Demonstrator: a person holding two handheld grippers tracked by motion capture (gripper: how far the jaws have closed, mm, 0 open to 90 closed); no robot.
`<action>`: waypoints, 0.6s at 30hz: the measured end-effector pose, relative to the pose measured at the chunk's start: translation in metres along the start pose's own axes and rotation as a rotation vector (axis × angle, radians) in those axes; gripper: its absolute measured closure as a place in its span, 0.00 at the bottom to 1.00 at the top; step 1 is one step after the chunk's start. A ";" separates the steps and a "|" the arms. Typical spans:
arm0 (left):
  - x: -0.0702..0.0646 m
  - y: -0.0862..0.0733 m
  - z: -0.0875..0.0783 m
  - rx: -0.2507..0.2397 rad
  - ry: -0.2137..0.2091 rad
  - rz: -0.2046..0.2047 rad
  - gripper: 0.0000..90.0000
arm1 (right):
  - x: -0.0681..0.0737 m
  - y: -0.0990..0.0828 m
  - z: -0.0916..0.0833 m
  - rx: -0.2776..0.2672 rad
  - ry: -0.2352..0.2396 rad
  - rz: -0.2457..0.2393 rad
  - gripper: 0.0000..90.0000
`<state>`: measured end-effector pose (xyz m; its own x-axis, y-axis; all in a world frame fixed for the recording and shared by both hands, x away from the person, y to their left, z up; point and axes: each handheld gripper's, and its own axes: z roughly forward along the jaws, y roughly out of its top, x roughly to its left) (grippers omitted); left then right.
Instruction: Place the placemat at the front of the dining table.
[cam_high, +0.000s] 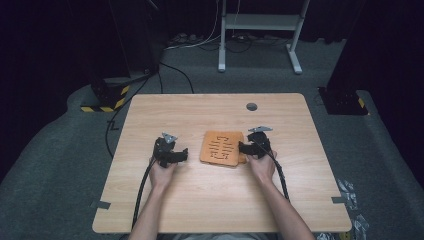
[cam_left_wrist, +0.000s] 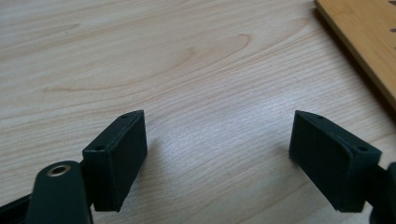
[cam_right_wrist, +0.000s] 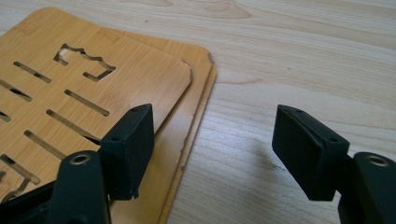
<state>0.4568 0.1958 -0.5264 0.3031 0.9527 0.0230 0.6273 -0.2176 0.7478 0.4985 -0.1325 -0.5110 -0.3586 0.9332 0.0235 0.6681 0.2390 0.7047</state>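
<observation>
Black jaws stand wide apart on both sides, nothing between them. Left gripper (cam_high: 172, 152) rests low on the table (cam_high: 215, 200), forearm straight in from below, the boards (cam_high: 221, 148) just off to its right. Right gripper (cam_high: 250, 148) sits at the boards' right edge (one jaw over the stacked corner, the other over bare wood). Pale wood table, grey carpet around, dark room behind.

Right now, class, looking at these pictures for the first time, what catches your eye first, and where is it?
The orange-brown slotted wooden mats stand out at the middle of the pale table; the right gripper view shows them stacked, the upper one slightly offset. The right gripper sits at their edge with its jaws open, one above the mats. The left gripper rests open over bare wood beside them.
</observation>
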 end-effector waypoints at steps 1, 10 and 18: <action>-0.001 0.000 -0.001 -0.007 -0.003 0.000 0.22 | 0.001 0.000 0.000 -0.003 0.000 -0.003 0.33; -0.008 0.000 -0.014 -0.084 -0.154 -0.063 0.23 | 0.004 0.000 -0.003 -0.012 0.016 -0.004 0.32; -0.026 0.000 -0.015 -0.066 -0.202 -0.020 0.24 | -0.010 -0.009 -0.010 -0.035 0.030 0.017 0.33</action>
<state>0.4381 0.1743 -0.5176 0.4329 0.8933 -0.1208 0.5883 -0.1784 0.7887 0.4897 -0.1465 -0.5109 -0.3674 0.9283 0.0566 0.6510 0.2132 0.7285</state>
